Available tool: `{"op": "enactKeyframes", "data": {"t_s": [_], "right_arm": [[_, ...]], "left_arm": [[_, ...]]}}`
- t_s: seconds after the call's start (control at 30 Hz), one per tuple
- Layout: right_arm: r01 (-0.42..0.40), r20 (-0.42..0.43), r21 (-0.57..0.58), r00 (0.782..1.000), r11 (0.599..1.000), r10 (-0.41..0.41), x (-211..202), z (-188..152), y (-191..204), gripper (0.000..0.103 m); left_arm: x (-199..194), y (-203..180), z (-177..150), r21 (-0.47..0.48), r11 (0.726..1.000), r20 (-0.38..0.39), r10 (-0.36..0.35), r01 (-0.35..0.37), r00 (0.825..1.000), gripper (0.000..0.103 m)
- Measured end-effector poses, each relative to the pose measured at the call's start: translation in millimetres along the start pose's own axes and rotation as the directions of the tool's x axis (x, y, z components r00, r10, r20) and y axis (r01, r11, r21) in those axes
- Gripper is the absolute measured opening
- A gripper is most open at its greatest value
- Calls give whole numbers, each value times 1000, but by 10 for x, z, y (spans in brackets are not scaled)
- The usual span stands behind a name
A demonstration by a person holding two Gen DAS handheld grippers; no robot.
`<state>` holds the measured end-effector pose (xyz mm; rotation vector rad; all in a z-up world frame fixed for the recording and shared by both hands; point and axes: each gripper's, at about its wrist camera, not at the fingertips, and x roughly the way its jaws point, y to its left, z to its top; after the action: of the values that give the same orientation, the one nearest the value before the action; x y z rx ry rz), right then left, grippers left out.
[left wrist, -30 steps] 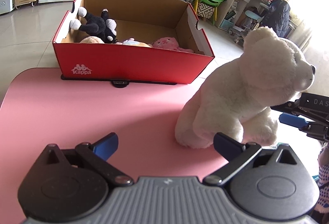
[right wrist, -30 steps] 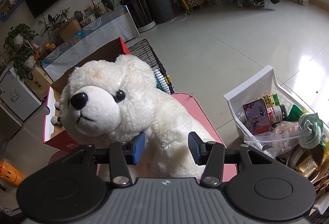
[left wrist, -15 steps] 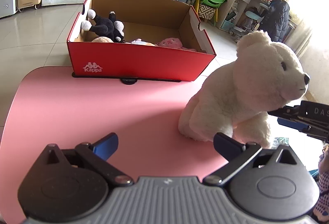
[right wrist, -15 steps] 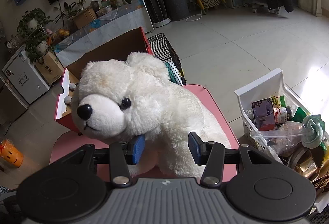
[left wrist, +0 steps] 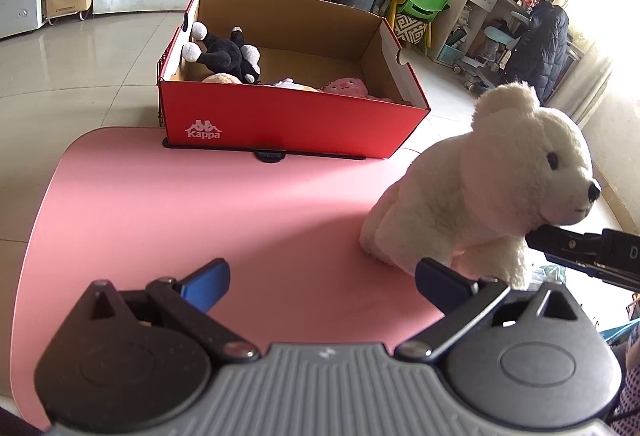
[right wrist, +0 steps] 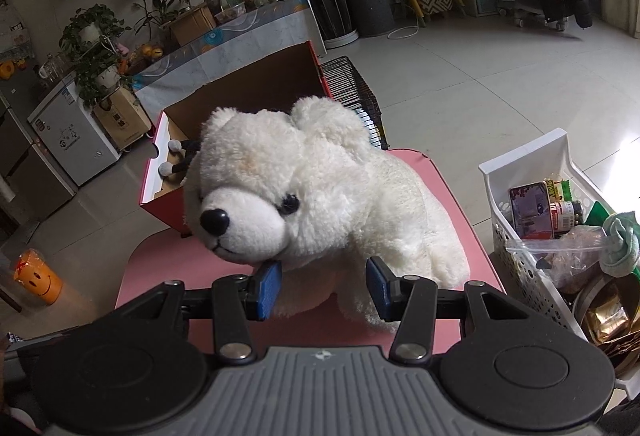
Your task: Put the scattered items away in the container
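Observation:
A white plush bear [left wrist: 472,191] stands on the pink table [left wrist: 200,215] at its right side, leaning forward with its head low. My right gripper [right wrist: 323,288] is closed on the fur of its chest and front legs, just under the chin; it comes in from the right [left wrist: 560,242] in the left wrist view. The red shoe box [left wrist: 288,123] sits at the table's far edge, open, holding a black-and-white plush [left wrist: 228,53], a pink plush [left wrist: 346,87] and a beige one. My left gripper [left wrist: 322,272] is open over bare table, left of the bear.
A white perforated basket [right wrist: 520,159] full of odds and ends stands off the table's right edge. A wire cage [right wrist: 356,87] sits behind the red box [right wrist: 160,203]. An orange smiley bin [right wrist: 38,278] is on the floor at left.
The bear has tipped forward and its head has sunk, staying between the right gripper's fingers. The left gripper has drawn back, so the box looks farther away.

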<state>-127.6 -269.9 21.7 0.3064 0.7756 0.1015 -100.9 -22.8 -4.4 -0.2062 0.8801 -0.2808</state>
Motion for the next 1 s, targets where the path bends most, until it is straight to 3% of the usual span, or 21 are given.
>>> {"op": "enactKeyframes", "data": {"t_s": [0.3, 0.43, 0.63, 1.0], "right_arm": [[3, 29, -34, 1000, 999, -2, -110, -119, 104, 49], [-23, 58, -29, 998, 999, 25, -228, -168, 129, 62], [2, 53, -33, 999, 999, -1, -277, -226, 170, 67], [13, 73, -6, 997, 1000, -12, -283, -224, 145, 68]], "left_arm": [[-50, 25, 14, -7, 1000, 17, -18, 18, 1000, 103], [-73, 38, 20, -4, 1000, 25, -26, 27, 999, 103], [-93, 40, 8, -1, 999, 21, -42, 42, 999, 103], [-107, 51, 11, -18, 998, 23, -67, 67, 998, 103]]}}
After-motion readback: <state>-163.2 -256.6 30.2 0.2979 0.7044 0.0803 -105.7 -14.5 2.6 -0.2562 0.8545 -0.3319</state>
